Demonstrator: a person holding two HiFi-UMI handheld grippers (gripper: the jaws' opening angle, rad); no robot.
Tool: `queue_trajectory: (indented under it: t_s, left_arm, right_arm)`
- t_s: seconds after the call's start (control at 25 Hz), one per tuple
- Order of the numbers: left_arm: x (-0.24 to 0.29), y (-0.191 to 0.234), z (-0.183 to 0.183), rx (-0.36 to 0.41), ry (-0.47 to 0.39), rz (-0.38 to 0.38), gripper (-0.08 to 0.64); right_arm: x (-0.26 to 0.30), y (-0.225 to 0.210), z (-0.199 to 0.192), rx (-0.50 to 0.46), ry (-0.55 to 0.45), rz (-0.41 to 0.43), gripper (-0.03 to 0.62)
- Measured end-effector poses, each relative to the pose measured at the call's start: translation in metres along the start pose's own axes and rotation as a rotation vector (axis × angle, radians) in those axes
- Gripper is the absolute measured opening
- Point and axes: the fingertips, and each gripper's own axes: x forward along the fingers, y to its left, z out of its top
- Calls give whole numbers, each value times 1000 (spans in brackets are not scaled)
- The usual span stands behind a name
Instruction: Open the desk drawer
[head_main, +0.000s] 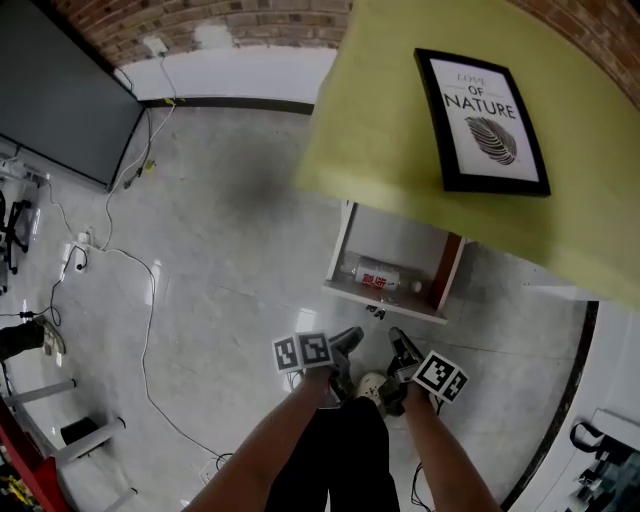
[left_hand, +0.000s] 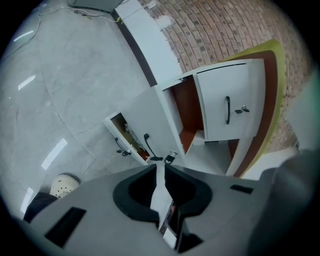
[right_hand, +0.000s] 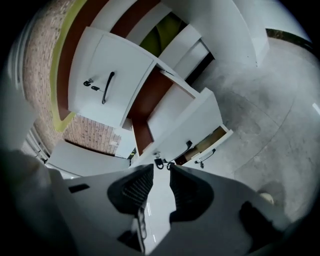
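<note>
Person's wearing black trousers (head_main: 345, 455) & a white perforated clog (head_main: 372, 383); forearms (head_main: 285, 430) are going bare. L gripper (left_hand: 159, 167) is showing a grey moulded shell w/ black curved jaw pieces, smooth inner faces, plus dark rectangular slots in the housing. R gripper (right_hand: 161, 169) is showing the same grey shell, black jaws w/ ribbed pads. Each is carrying a cube w/ black-on-white square markers: L cube (head_main: 301, 351), R cube (head_main: 441, 375).

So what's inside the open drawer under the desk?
A bottle with a red label lies on its side in the drawer. The drawer's rear part is hidden under the yellow desktop.
</note>
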Motion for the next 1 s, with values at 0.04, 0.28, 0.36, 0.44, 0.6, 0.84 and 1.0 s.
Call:
queue_trajectory:
  t_s: [0.04,0.28,0.36,0.44,0.6,0.84,1.0]
  left_arm:
    - [-7,-9,-3,22,5,-6,55]
    - [-38,-67,-16,142,17,-37,17]
    - [-46,-92,-21,185,14,-58,11]
    - [-55,-117,-25,222,9,-86,11]
    - [-76,-166,-38,309,1,-135,11]
    - [-112,-206,-39,545,-64,-106,11]
    - [-119,-207,-40,669,-77,-58,11]
  right_arm:
    - [-6,8,-1,-14,10,9,107]
    - [-42,59,8,-114,-32,22,29]
    - [-53,81,10,-134,-34,53,13]
    - [-63,102,9,-160,-29,83,12]
    - [-92,134,14,-135,-85,91,12]
    - [-133,171,23,-294,-164,67,12]
    - [-149,168,26,-375,-185,17,12]
